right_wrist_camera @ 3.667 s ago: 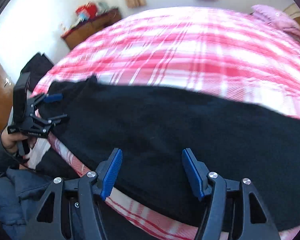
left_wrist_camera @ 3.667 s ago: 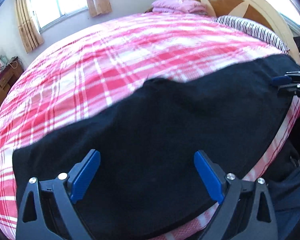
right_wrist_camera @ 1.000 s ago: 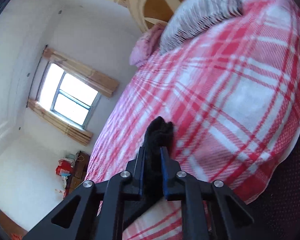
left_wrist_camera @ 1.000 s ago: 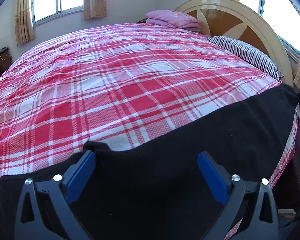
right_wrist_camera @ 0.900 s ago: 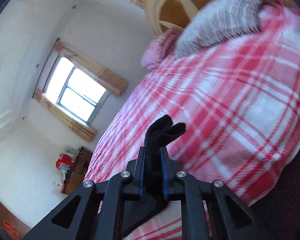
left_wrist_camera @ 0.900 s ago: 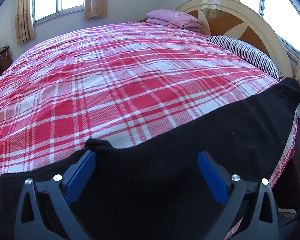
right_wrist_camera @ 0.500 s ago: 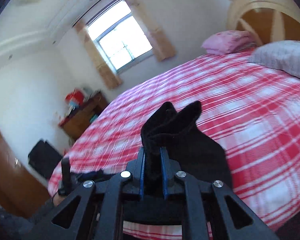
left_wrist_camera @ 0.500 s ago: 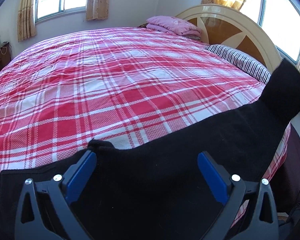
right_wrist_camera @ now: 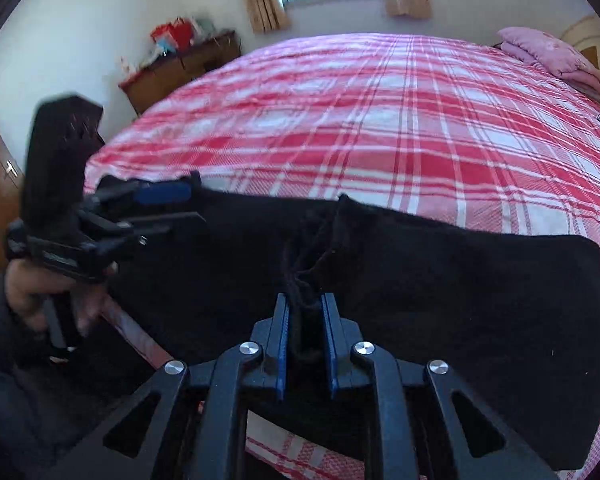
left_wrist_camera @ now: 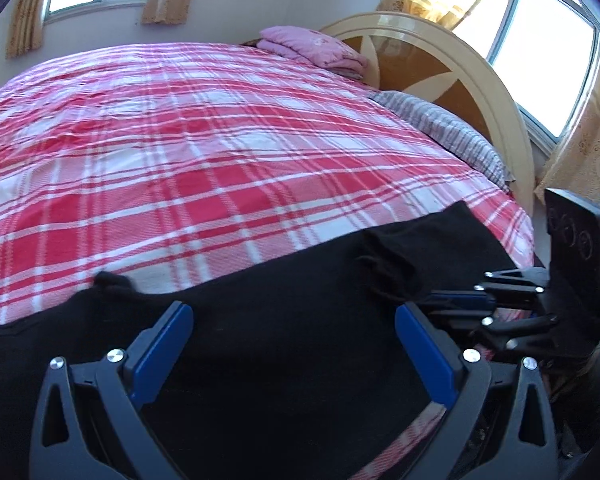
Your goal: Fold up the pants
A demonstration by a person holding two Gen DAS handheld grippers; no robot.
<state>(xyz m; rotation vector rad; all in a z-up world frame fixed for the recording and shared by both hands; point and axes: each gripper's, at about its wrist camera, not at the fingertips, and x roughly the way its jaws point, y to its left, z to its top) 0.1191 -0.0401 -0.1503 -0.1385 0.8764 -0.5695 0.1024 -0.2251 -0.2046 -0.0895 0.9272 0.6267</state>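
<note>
A: Left view first. What do you have?

B: My left gripper has its jaws wide apart and holds nothing. It hangs over the pants, which lie along the near edge of the bed. At 3 o'clock I see the right gripper coming in with a bunch of the cloth.

A: Which way do the pants run there?

B: The long axis goes from 9 o'clock to 3 o'clock, along the bed edge. I cannot tell which end is the waist.

A: And the risk?

B: The near edge of the pants hangs close to the side of the bed. I think a pull towards me could drag them off.

A: Now the right view.

B: My right gripper is narrow and clamps a bunched piece of the pants. The left gripper is at 9 o'clock, its jaws apart, over the other end. The long axis goes again from 9 to 3 o'clock.

A: What could go wrong here?

B: The grip takes only a thin bunch with a cord in it. In my judgement it may slip out, or the folded part may land crooked, because the left gripper pins nothing down.
</note>
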